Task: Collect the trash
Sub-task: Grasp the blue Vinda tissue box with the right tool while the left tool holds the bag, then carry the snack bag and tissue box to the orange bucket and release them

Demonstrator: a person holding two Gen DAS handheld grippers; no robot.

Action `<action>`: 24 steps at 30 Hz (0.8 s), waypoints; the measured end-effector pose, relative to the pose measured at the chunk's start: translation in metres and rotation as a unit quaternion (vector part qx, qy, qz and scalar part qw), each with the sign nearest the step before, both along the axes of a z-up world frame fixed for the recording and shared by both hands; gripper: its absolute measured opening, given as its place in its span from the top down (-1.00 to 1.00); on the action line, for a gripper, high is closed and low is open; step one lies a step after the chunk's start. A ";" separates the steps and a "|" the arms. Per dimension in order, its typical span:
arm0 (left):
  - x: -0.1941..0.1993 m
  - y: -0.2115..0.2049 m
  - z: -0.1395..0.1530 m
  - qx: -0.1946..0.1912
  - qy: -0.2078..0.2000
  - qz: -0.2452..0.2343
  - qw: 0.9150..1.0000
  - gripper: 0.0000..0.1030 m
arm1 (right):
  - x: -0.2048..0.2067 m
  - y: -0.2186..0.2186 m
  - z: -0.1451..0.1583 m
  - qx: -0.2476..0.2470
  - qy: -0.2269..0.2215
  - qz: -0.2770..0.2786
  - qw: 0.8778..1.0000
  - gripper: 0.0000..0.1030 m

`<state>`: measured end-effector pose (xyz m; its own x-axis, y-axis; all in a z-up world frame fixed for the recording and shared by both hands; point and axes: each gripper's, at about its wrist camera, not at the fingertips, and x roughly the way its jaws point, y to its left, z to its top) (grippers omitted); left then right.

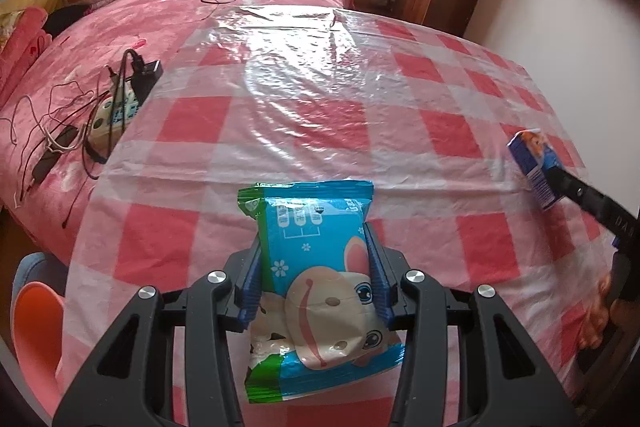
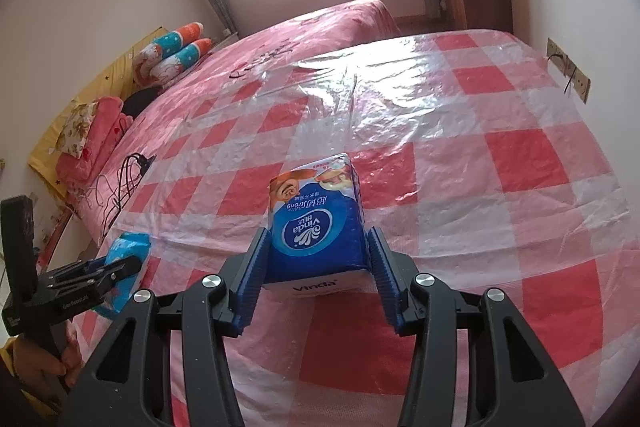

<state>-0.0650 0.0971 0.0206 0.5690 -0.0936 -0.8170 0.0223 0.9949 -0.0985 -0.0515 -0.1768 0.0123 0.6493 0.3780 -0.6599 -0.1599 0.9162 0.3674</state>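
The left gripper (image 1: 314, 267) pinches a wipes pack (image 1: 316, 267) above the checkered table (image 1: 320, 115); the right gripper (image 2: 316, 263) clamps a tissue pack (image 2: 316, 223) over its right side. Carry both level, squeezing steadily; no bin shows, only the bed (image 1: 160, 11) beyond.

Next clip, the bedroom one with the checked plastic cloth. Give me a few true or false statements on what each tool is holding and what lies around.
1. The left tool grips a wet wipes pack. True.
2. The right tool is open with nothing in it. False: it is shut on a blue Vinda tissue pack.
3. A power strip with tangled cables lies on the pink bed. True.
4. A bin stands on the checked cloth. False: no bin shows.
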 end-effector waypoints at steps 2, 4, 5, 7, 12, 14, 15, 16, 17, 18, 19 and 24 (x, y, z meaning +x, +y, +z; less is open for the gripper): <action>-0.005 0.006 -0.001 0.003 -0.004 0.000 1.000 0.10 | -0.002 -0.001 0.002 0.001 -0.007 -0.004 1.000 0.02; -0.009 0.010 -0.002 0.005 -0.007 -0.001 1.000 0.10 | -0.004 -0.002 0.003 0.001 -0.011 -0.012 1.000 0.02; -0.011 0.013 -0.001 0.006 -0.009 -0.001 1.000 0.10 | -0.005 -0.003 0.004 0.003 -0.012 -0.016 1.000 0.02; -0.015 0.016 -0.001 0.009 -0.012 0.000 1.000 0.10 | -0.007 -0.004 0.004 0.014 -0.013 -0.019 1.000 0.02; -0.023 0.026 -0.001 0.011 -0.016 0.002 1.000 0.10 | -0.015 -0.001 0.008 0.019 -0.030 -0.024 0.999 0.02; -0.027 0.030 -0.001 0.014 -0.018 0.004 1.000 0.10 | -0.019 0.003 0.010 0.019 -0.036 -0.024 0.999 0.02; -0.028 0.032 -0.001 0.015 -0.019 0.005 1.000 0.10 | -0.021 0.006 0.011 0.019 -0.039 -0.023 0.999 0.02; -0.030 0.035 -0.001 0.014 -0.020 0.007 1.000 0.10 | -0.023 0.009 0.012 0.016 -0.043 -0.021 0.999 0.02; -0.032 0.039 -0.002 0.013 -0.020 0.009 1.000 0.10 | -0.024 0.013 0.014 0.013 -0.047 -0.019 0.999 0.02; -0.033 0.041 -0.002 0.014 -0.021 0.011 1.000 0.10 | -0.027 0.018 0.016 0.008 -0.053 -0.017 0.998 0.02; -0.035 0.044 -0.002 0.014 -0.022 0.013 1.000 0.10 | -0.028 0.022 0.017 0.005 -0.057 -0.014 0.998 0.02; -0.043 0.059 -0.001 0.017 -0.026 0.025 0.999 0.10 | -0.034 0.041 0.024 -0.004 -0.069 -0.001 0.998 0.02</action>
